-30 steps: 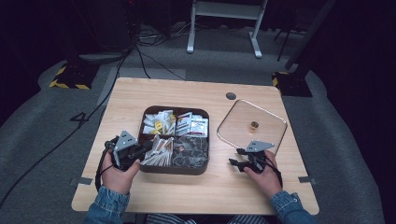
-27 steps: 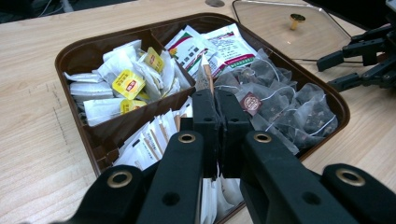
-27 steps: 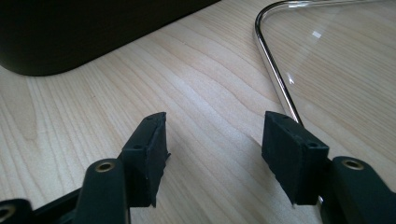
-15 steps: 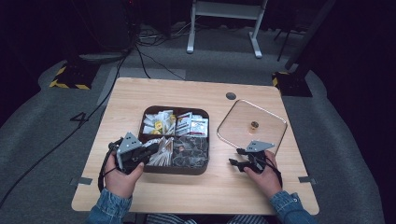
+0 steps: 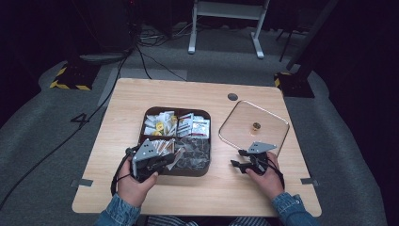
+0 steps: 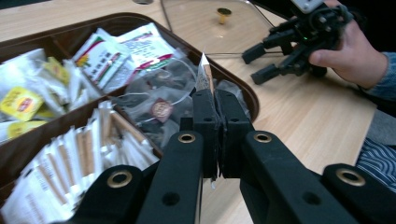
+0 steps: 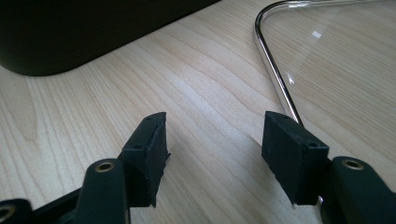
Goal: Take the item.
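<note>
Sachet lifted out of tray, left gripper clamped on it.
Left gripper [image 6: 215,100] pinches one sugar-stick sachet [image 6: 204,74], now carried off the stick compartment toward the tray's [image 5: 207,141] 6 o'clock rim since a second ago; extraction judged done, placement pending. Right gripper [image 7: 212,144] rests with jaws apart and empty on the table beside the glass lid [image 5: 235,120] at 3 o'clock.

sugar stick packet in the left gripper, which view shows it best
Left gripper view: the left gripper is shut on the packet, tip poking up. The high view shows it small; the right gripper view shows table.
</note>
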Action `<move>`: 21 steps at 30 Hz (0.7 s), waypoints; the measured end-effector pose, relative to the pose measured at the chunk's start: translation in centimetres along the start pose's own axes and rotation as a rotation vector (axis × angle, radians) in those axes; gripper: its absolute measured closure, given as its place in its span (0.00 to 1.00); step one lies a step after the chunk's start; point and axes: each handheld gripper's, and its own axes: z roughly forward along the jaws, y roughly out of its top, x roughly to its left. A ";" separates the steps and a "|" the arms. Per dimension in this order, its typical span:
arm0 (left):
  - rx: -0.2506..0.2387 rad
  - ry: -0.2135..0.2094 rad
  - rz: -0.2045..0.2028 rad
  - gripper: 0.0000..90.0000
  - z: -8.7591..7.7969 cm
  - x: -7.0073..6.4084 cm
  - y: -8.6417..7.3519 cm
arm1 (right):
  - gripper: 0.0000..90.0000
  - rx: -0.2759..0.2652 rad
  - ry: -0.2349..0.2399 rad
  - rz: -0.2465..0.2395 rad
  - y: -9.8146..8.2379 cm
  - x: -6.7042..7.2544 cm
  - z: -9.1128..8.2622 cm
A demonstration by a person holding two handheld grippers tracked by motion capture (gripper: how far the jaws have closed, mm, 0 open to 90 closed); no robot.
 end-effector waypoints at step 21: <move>0.062 -0.121 0.067 0.98 3.0 -2.4 -0.7 | 0.45 0.000 0.000 -0.001 0.0 0.0 0.0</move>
